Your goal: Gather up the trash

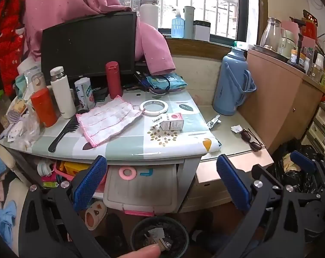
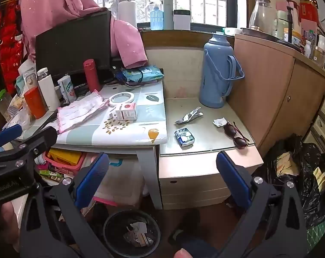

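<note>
I hold the left hand-held gripper [image 1: 162, 185] and the right hand-held gripper [image 2: 162, 180] side by side before a cluttered bench [image 2: 128, 133], the blue-padded jaws of each spread wide with nothing between them. The trash lies on the lower glass-topped cabinet [image 2: 205, 148] to the right of the bench: a crumpled silver wrapper [image 2: 188, 116] toward the far side, a blue-and-white packet [image 2: 184, 137] nearer the front edge, and a small wad of white paper [image 2: 219, 121] just beside a pair of sunglasses [image 2: 236, 134]. On the floor below, close to me, stands a round black wastebasket [image 2: 131, 234] with scraps of paper already inside. A blue thermos jug [image 2: 218, 71] stands at the far end of the cabinet. On the patterned bench top lie a small pink-and-white carton [image 2: 126, 111], a roll of white tape [image 2: 121, 98] and a pink-edged cloth [image 2: 78, 112], with a dark monitor [image 2: 73, 47] behind them. A black bin bag [image 2: 306, 172] sits on the floor at far right.
</note>
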The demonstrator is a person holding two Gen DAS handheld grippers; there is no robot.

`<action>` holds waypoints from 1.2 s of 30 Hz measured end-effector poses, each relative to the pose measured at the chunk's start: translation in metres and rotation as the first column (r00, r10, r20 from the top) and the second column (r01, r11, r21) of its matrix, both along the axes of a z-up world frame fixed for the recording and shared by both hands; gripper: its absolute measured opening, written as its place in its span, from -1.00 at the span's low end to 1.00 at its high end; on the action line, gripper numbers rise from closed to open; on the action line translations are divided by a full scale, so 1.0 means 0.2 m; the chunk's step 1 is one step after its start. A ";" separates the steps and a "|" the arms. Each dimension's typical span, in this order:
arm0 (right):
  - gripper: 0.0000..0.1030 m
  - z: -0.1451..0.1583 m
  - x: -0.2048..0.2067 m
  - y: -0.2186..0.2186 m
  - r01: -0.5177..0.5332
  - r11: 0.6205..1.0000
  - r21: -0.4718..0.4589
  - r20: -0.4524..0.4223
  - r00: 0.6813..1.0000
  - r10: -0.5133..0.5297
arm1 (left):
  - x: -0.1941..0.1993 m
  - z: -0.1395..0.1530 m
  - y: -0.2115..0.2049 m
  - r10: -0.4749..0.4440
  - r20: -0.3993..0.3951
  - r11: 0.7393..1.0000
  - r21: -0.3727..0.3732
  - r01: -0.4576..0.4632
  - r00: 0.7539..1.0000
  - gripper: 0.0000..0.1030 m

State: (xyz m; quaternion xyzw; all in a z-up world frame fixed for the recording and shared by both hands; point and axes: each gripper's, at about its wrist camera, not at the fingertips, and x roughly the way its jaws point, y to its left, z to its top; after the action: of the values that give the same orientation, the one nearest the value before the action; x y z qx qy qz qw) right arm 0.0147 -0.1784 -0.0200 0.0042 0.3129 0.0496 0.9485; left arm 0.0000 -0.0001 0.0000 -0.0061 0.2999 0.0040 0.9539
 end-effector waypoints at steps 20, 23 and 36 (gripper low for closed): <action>0.91 0.05 -0.03 0.03 -0.023 1.000 -0.014 0.014 1.000 0.023 | -0.03 0.03 0.03 0.010 0.007 1.000 -0.018 -0.009 1.000 0.92; 0.91 0.05 -0.04 0.04 -0.024 1.000 -0.018 0.016 1.000 0.025 | -0.03 0.03 0.04 0.010 0.008 1.000 -0.018 -0.010 1.000 0.92; 0.91 0.05 -0.05 0.06 -0.031 0.999 -0.021 0.020 0.999 0.031 | -0.03 0.03 0.06 0.014 0.007 1.000 -0.020 -0.014 1.000 0.91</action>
State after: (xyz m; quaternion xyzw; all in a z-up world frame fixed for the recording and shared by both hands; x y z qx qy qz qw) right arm 0.0046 -0.1661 -0.0097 -0.0109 0.3040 0.0610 0.9506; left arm -0.0065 0.0110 0.0065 -0.0178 0.2965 0.0074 0.9549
